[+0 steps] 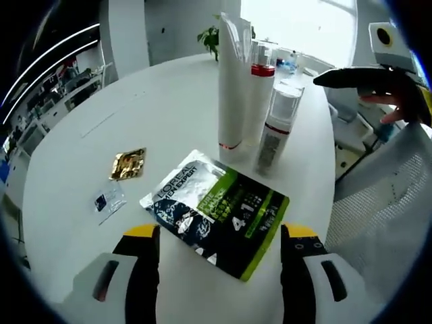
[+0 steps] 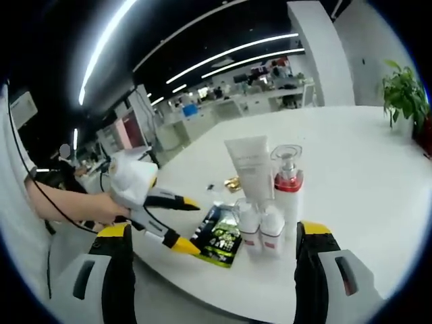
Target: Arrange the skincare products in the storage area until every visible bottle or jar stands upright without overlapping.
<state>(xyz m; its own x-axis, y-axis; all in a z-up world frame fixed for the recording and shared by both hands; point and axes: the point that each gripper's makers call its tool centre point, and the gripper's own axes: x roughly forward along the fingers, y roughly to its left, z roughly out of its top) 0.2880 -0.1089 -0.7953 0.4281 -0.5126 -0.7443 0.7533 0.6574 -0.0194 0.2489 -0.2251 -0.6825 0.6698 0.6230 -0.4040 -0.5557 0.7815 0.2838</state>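
On the white table (image 1: 169, 101), the wide-open left gripper (image 1: 219, 246) is straddling the flat sachet (image 1: 216, 212) beside upright bottles (image 1: 273, 125), apparently needing to close and stand it up, while the right gripper (image 2: 212, 246) is hanging open.

White table (image 1: 169, 108) under everything. Sachet (image 1: 214, 212) at 6 o'clock: black with lime-green band, white lettering. Small foil packet (image 1: 127, 164) at 9 o'clock: shiny gold. Tall tube (image 1: 233, 88) at 12 o'clock: white, thin red stripe near base. Pump bottle (image 2: 288, 185): clear cap, red collar, white body. Left gripper (image 2: 183, 224): white body, black jaws, yellow tips. Plant (image 2: 405, 91) at 2 o'clock: green.
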